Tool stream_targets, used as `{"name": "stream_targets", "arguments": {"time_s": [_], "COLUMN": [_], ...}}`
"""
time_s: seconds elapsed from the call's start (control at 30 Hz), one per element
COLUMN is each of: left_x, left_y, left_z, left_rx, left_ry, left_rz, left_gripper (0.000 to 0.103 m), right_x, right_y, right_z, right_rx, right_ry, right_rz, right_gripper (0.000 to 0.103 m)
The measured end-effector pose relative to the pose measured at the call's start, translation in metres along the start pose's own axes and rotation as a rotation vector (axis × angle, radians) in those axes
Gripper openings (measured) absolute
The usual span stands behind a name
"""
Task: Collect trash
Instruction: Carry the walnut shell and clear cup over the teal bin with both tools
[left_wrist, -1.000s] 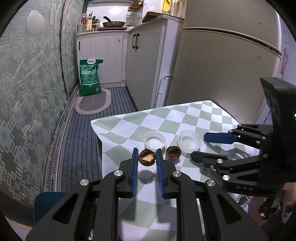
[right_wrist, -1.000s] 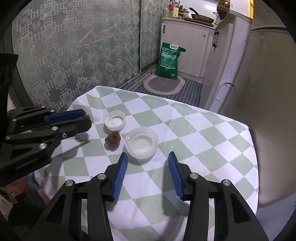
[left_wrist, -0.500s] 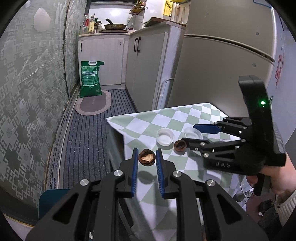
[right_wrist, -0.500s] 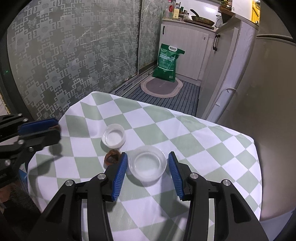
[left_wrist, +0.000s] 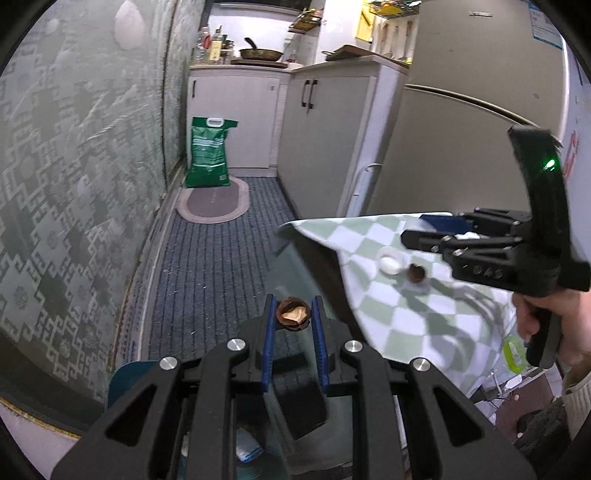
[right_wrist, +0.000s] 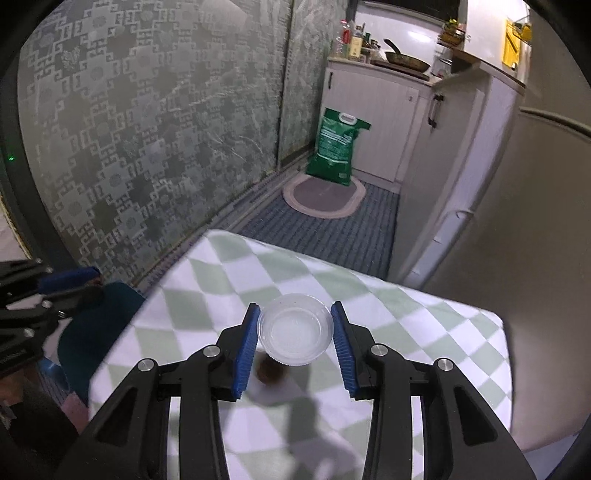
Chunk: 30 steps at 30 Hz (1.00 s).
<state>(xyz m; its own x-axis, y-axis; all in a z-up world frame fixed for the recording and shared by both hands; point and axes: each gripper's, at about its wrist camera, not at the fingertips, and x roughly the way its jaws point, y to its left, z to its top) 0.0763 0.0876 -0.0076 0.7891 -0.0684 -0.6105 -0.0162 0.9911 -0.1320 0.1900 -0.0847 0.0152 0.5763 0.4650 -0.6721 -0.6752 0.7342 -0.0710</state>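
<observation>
Meanwhile, my left gripper (left_wrist: 291, 319) pinches a brown walnut half-shell (left_wrist: 292, 315) between its blue pads, held off the table edge above what looks like a clear-lined bin (left_wrist: 295, 417), though that part of the view is murky. My right gripper (right_wrist: 295, 334) is closed to the width of a clear round plastic cup (right_wrist: 294, 329), pads touching its rim on both sides; whether it has lifted clear of the green-and-white checked tablecloth (right_wrist: 406, 317) I cannot tell. To finish well, I would centre the shell over the bin mouth before releasing, and squeeze the thin cup only lightly. A second walnut shell (left_wrist: 416, 273) and a small white lid (left_wrist: 390, 260) remain on the cloth. Only "UAS"-like letters on the right gripper's body and unreadable print on a green sack (left_wrist: 207, 153) show any writing.
</observation>
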Motion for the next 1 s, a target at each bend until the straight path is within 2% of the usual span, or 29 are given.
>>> {"name": "stream_targets", "arguments": {"time_s": [0.37, 1.0], "left_x": [-0.016, 0.004], "left_y": [0.051, 0.121], "left_z": [-0.017, -0.080], "left_rx": [-0.047, -0.132], "left_ry": [0.015, 0.186], "left_rz": [0.057, 0.151], "left_gripper": [0.020, 0.020], "right_x": [-0.002, 0.014], "right_y": [0.055, 0.119], "right_z": [0.026, 0.037], "right_rx": [-0.031, -0.073], "right_ry": [-0.032, -0.006], "right_rz": [0.117, 0.238], "right_gripper": [0.039, 0.039]}}
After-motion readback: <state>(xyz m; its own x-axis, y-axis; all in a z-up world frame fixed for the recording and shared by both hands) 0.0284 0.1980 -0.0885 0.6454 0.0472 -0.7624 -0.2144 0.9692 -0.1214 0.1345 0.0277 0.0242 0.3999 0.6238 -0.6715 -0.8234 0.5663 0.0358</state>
